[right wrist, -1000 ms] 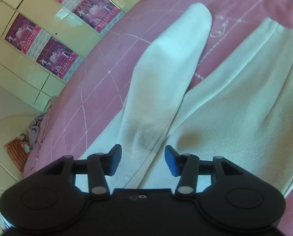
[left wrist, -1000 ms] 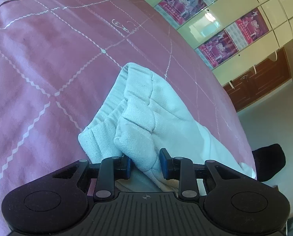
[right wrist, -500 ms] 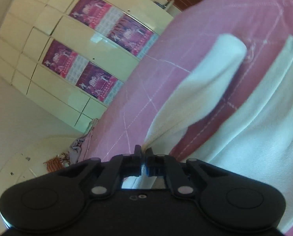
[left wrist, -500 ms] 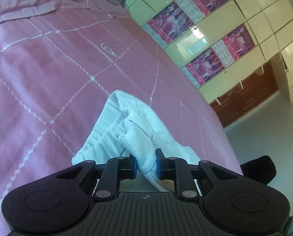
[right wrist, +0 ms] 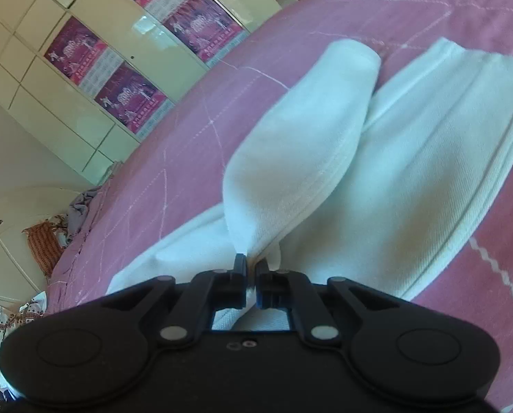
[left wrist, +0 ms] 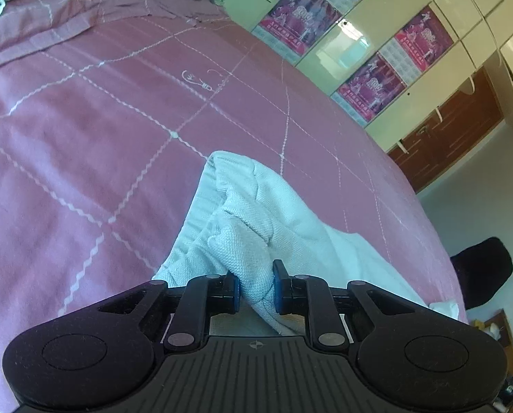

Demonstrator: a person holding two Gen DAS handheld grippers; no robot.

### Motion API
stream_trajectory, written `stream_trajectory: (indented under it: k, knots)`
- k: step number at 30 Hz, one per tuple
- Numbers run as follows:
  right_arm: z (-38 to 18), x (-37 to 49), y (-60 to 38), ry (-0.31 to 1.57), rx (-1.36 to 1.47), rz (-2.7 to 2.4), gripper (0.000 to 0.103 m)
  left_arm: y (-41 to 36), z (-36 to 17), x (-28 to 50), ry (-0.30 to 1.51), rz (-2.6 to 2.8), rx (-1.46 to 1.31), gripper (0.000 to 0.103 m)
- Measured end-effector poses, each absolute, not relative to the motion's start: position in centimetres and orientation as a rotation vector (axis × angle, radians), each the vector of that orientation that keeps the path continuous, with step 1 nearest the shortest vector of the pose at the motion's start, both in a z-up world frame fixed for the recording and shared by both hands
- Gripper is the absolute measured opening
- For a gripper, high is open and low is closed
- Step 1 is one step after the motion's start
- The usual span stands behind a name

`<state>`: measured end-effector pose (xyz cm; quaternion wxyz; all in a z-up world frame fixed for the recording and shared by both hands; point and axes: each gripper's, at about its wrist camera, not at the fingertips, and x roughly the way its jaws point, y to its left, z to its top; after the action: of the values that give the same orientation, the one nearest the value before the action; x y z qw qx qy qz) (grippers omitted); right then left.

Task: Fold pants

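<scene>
Left wrist view shows the left gripper [left wrist: 255, 287] clenched on a thick bunch of the white pants [left wrist: 242, 241], the blue pads pressing the cloth from both sides. Right wrist view shows the right gripper [right wrist: 251, 284] pinched almost fully closed on a thin edge of one pant leg [right wrist: 304, 144], near its seam.

The pants lie on the pink bedspread [left wrist: 84, 144], near the bed edge that faces the cupboard wall [right wrist: 95, 79]. From the right gripper the held leg runs forward and away, its long axis pointing toward the far side of the bed, and its rounded end is lifted a little. The second leg [right wrist: 428, 158] lies flat just beside it, to the right, nearly parallel. I judge that the coming move must carry the held leg sideways over this flat one, so the right hand is the nearer one for it.

The cloth looks soft, woven and somewhat heavy, with clear seams. It is wrinkled where the left gripper holds it.
</scene>
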<state>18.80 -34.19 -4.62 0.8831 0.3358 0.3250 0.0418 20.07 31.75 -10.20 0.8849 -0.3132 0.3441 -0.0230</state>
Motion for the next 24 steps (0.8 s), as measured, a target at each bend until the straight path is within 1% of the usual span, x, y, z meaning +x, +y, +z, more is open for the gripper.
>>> stream_trajectory:
  k: [2,3,5,6,7,8,9,10,11,14,15,16,19,20,22,23,24]
  knots:
    - [-4.4,18.0,-34.2,0.669,0.697,0.092,0.005,31.8,-11.6,20.4,0.786,-0.021,-0.63,0.018]
    - [-4.9,18.0,-34.3,0.686,0.696,0.084,0.005,31.9,-12.3,20.4,0.793,-0.022,-0.631,0.018]
    - [-7.1,18.8,-34.4,0.78,0.7,0.058,0.006,31.9,-12.5,20.2,0.78,-0.01,-0.655,0.019]
    - [-7.6,18.7,-34.7,0.78,0.733,0.071,0.01,31.6,-12.2,20.2,0.777,-0.005,-0.641,0.019]
    - [-7.3,18.3,-35.3,0.747,0.771,0.081,0.015,31.3,-12.0,20.1,0.779,-0.004,-0.612,0.019]
    - [-6.8,17.7,-35.9,0.697,0.797,0.081,0.029,31.1,-12.0,20.1,0.782,-0.005,-0.59,0.019]
    - [-6.1,17.1,-36.7,0.641,0.818,0.066,0.049,31.1,-12.0,20.2,0.784,-0.005,-0.59,0.019]
    - [-5.9,16.9,-37.7,0.611,0.842,0.051,0.057,31.2,-12.1,20.2,0.786,-0.003,-0.606,0.019]
    - [-6.0,17.0,-38.9,0.604,0.875,0.043,0.061,31.3,-12.1,20.3,0.787,0.0,-0.622,0.019]
    - [-7.2,18.2,-42.5,0.607,0.99,0.032,0.057,31.2,-12.2,20.3,0.789,0.004,-0.627,0.019]
    - [-7.8,19.0,-43.4,0.627,1.027,0.049,0.051,31.2,-12.2,20.3,0.788,0.005,-0.63,0.019]
    - [-8.3,19.6,-44.0,0.65,1.058,0.057,0.047,31.3,-12.3,20.3,0.787,0.006,-0.639,0.02]
    - [-9.2,22.1,-44.3,0.683,1.088,0.138,0.045,31.6,-12.6,20.1,0.78,0.01,-0.683,0.02]
    - [-9.1,22.5,-44.3,0.681,1.084,0.143,0.04,31.7,-12.7,20.0,0.778,0.011,-0.698,0.02]
    - [-9.0,23.0,-44.6,0.675,1.099,0.134,0.023,31.7,-12.8,20.0,0.779,0.013,-0.713,0.02]
    - [-8.6,23.1,-44.7,0.665,1.088,0.112,0.005,31.7,-12.7,20.0,0.782,0.015,-0.71,0.02]
    - [-8.0,23.1,-44.7,0.653,1.067,0.1,0.004,31.6,-12.6,20.1,0.786,0.018,-0.704,0.02]
